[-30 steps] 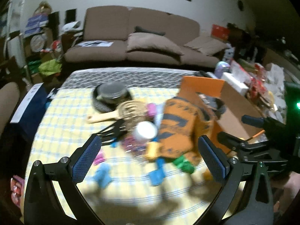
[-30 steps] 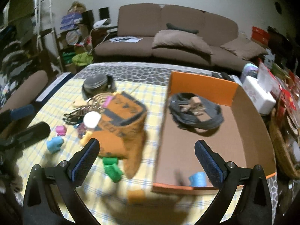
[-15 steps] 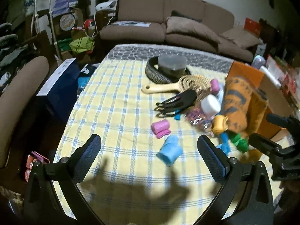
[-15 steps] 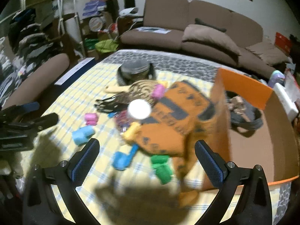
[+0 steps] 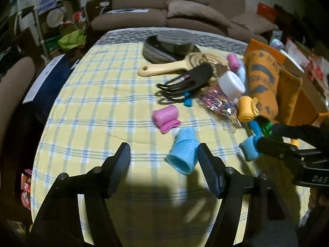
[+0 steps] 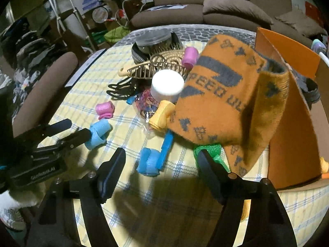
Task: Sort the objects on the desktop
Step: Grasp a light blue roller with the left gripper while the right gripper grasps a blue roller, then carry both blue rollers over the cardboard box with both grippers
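Left gripper (image 5: pixel 162 154) lowered, ribbed blue roller (image 5: pixel 183 154) alongside

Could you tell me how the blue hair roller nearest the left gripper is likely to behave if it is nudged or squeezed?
The blue hair roller lies on its side on the checked tablecloth, so a nudge would probably roll it. It looks hollow with an open end, so likely light. The left gripper could probably dent it if squeezed hard.

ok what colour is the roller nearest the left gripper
Light blue roller, beside the left gripper; clearest in the left wrist view.
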The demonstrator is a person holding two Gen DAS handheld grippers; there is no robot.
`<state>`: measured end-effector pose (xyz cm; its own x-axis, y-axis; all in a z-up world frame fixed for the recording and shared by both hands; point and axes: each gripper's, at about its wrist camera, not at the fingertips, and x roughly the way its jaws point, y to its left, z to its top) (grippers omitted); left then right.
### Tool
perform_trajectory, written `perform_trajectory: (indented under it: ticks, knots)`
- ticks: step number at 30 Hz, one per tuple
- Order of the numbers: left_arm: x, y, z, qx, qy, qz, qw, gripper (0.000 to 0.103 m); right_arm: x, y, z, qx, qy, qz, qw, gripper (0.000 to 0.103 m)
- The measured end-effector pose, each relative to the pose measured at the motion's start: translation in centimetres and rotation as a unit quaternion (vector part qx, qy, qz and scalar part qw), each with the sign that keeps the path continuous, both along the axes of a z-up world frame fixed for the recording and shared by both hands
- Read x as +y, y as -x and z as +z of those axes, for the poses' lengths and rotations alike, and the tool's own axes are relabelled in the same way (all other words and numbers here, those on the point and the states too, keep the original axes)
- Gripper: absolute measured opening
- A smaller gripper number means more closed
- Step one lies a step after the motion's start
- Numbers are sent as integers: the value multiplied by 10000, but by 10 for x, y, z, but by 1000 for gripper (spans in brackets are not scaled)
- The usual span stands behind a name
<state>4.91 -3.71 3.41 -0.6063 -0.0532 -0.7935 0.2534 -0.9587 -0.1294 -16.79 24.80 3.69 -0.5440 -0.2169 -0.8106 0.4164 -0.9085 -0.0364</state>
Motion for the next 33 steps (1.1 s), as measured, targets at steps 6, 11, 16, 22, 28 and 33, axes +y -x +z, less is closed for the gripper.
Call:
perform_trajectory:
  ticks: [6, 11, 16, 22, 28, 33]
  knots:
    - [13, 9, -8, -106, 28, -235, 9997, 55, -5, 2, -17, -202, -155, 61, 9997, 61]
    - [13, 13, -13, -143, -22, -262, 9996, 37, -5, 3, -24, -216, -225, 97, 9995, 37]
    - [11, 12, -8, -16, -151, -249, 9996, 37, -4, 1, -21, -162, -249, 166, 9994, 25]
    - [13, 8, 23, 414, -478, -229, 9977, 37, -3, -3, -6, -149, -99, 321, 9993, 25]
    - [26, 10, 59, 866, -739, -263, 9931, 37, 2, -11, 23, 58, 180, 460, 9988, 25]
    - [44, 18, 81, 1165, -936, -340, 9882, 37, 15, -14, 56, 341, 497, 444, 9972, 25]
